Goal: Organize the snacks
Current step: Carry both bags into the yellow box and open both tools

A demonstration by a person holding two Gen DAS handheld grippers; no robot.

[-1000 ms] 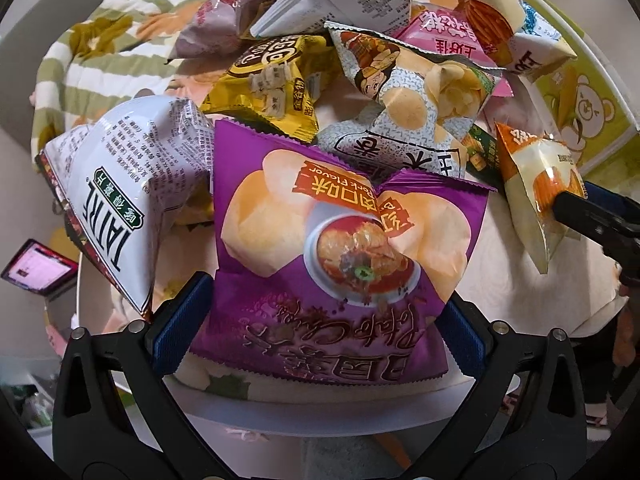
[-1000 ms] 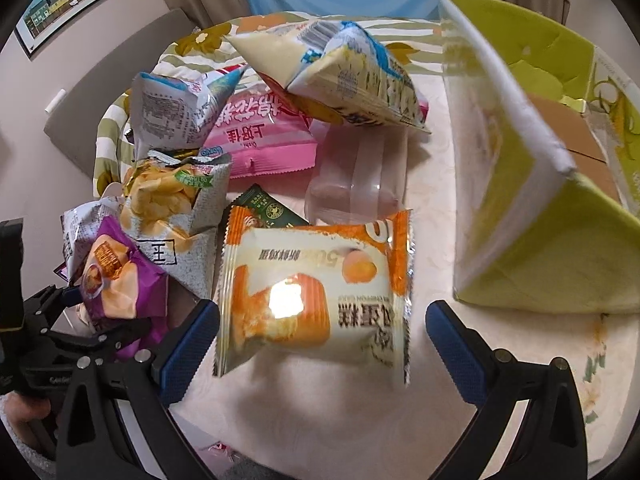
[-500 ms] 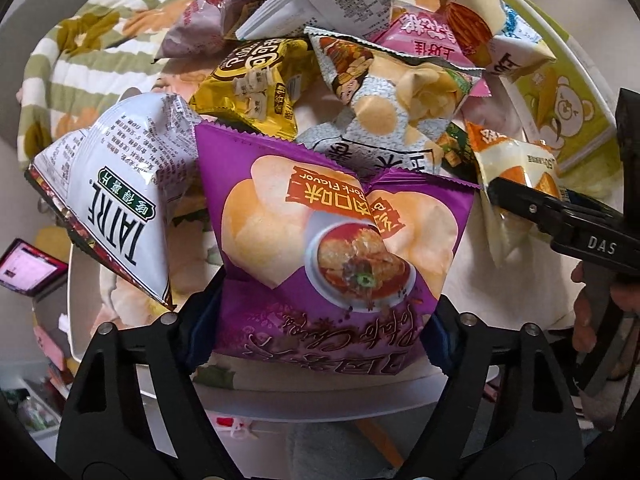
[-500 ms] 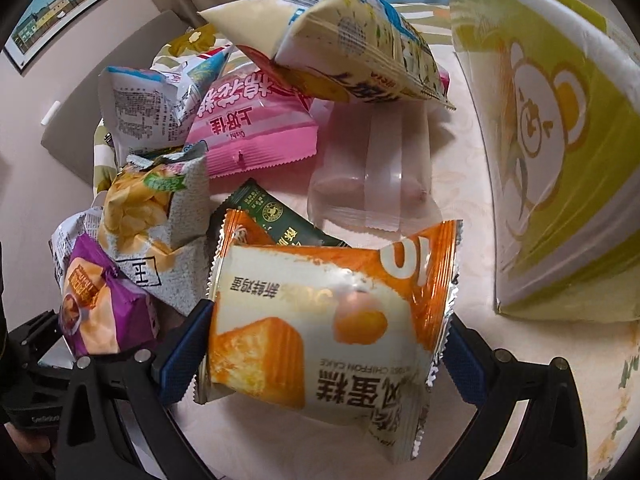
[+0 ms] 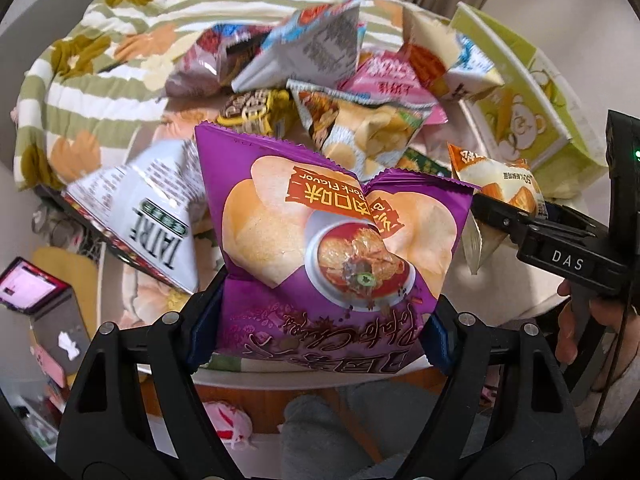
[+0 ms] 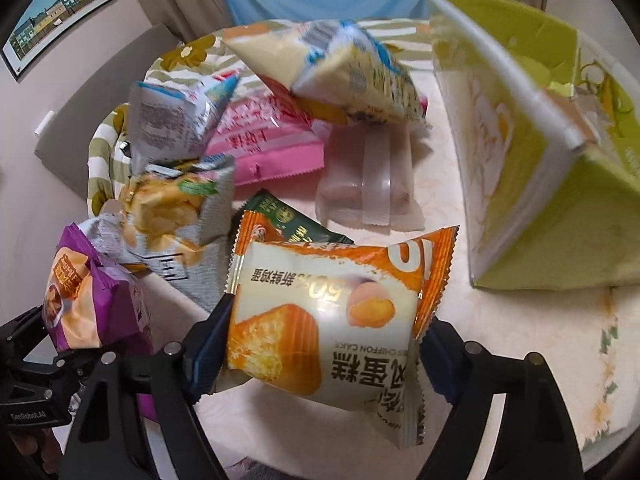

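our left tongs have just clenched the purple chip bag and our right tongs the orange cake packet, both above the desk. we judge them light, puffy, slippery; gripping low across the sides suits.

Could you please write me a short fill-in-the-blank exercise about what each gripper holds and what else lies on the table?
1. The left gripper is closed on a ____ chip bag.
2. The right gripper is closed on an orange and white ____ packet.
3. The box with the bear picture is mostly ____ in colour.

Missing words: purple; cake; green
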